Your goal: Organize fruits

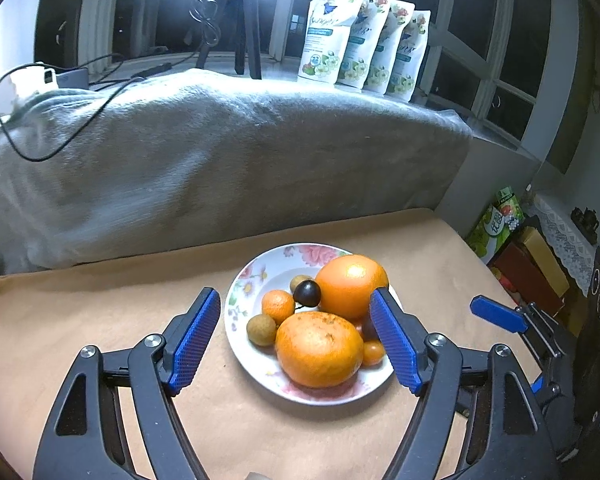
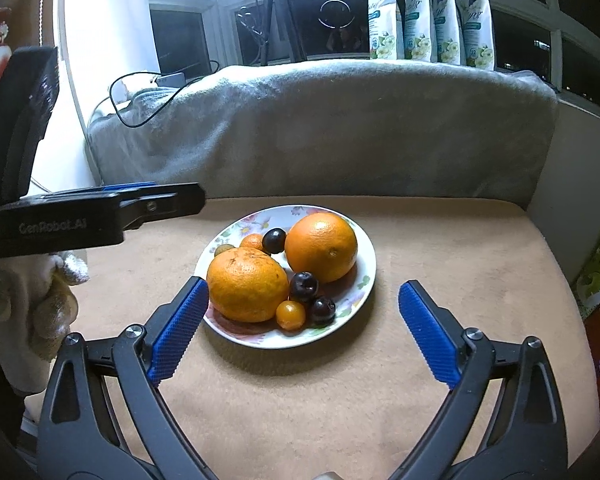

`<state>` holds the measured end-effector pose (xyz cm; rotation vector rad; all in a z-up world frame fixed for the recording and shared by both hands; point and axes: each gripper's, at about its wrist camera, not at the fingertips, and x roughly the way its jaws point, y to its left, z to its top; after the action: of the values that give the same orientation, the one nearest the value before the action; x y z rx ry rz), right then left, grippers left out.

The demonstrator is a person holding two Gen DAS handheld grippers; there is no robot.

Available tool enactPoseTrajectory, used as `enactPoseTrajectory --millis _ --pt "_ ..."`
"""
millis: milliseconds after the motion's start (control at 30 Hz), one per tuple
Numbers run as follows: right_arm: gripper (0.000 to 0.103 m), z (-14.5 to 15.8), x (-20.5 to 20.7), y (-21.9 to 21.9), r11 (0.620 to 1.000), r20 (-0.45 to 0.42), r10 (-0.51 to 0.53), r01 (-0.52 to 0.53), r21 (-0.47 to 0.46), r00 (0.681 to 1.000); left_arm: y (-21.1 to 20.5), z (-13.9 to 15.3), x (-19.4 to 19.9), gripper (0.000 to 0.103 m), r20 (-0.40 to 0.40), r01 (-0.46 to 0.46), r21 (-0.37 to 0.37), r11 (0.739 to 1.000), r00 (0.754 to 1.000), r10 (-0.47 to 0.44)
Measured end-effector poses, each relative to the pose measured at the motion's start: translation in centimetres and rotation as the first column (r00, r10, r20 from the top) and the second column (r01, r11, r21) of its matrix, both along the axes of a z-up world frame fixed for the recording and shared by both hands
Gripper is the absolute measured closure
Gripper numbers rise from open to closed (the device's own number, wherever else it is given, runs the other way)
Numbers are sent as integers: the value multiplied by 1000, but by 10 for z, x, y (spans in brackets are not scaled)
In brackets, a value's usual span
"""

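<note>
- A tan padded surface [image 2: 440,240] lay before a grey blanket [image 1: 220,152]; dark windows, a tripod [image 1: 244,32] and four flowered pouches [image 1: 364,36] stood behind.
- The floral plate [image 2: 364,280] sat on the tan surface, holding all the fruit.
- A large orange [image 2: 321,246] lay at the plate's far side; a rougher mandarin [image 2: 247,285] lay nearer, just beside it.
- Dark cherries [image 2: 304,285], a small yellow tomato [image 2: 291,314], a little tangerine [image 1: 278,306] and a brown longan [image 1: 261,330] filled the gaps around them.
- The left gripper [image 1: 296,340] hovered short of the plate; its jaws stood apart, gripping nothing.
- The right gripper [image 2: 304,332] hung likewise; its jaws were spread wide and empty.
- A gloved hand [image 2: 40,304] showed at the left edge of the right wrist view.
</note>
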<state>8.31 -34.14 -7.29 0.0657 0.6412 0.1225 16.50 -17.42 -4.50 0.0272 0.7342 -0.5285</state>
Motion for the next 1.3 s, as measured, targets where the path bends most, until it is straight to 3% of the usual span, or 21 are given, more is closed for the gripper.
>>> enactPoseTrajectory --millis 700,800,1300 --pt "0 15 -22 5 999 42 -25 26 -19 999 35 4 -64 25 101 -104 29 994 990 101" --pt "0 17 -25 5 999 52 -32 33 -23 998 39 5 -71 20 114 -123 19 992 986 121" --pt "0 16 -27 2 998 42 -53 54 -24 998 42 5 -86 20 156 -184 48 982 972 175"
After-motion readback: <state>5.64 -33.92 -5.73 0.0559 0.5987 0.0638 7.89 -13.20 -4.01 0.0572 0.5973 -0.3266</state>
